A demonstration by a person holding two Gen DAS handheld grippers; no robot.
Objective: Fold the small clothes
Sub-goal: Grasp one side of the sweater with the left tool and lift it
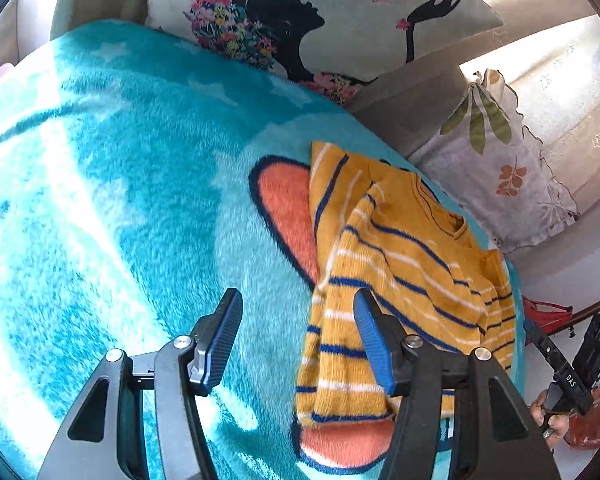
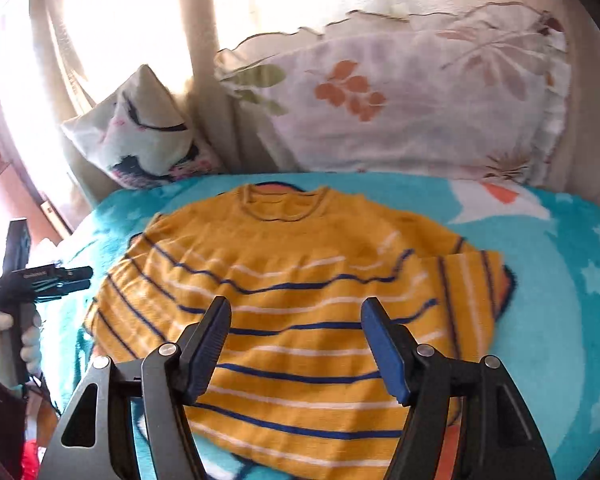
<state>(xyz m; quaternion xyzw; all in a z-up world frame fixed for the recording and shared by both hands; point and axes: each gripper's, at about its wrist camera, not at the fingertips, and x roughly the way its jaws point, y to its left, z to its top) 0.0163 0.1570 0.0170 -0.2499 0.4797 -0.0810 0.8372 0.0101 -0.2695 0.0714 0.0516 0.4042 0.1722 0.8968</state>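
Note:
A small yellow sweater [image 1: 412,264] with navy and white stripes lies flat on a turquoise fleece blanket [image 1: 120,200]. In the right wrist view the sweater [image 2: 300,248] has its neck to the far side, and one sleeve is folded in over its right part. My left gripper [image 1: 298,300] hovers open at the sweater's left edge, its right finger over a folded sleeve, with nothing clamped. My right gripper [image 2: 296,306] is open above the sweater's lower body, its pads clear of the cloth. The left gripper [image 2: 20,276] also shows at the far left, in a hand.
A cushion [image 1: 340,20] printed with a dark silhouette and flowers leans behind the blanket [image 2: 560,300]. A white floral pillow [image 2: 400,112] lies just beyond the sweater's neck. Bright curtains hang at the back. The blanket's left part in the left wrist view bears no clothes.

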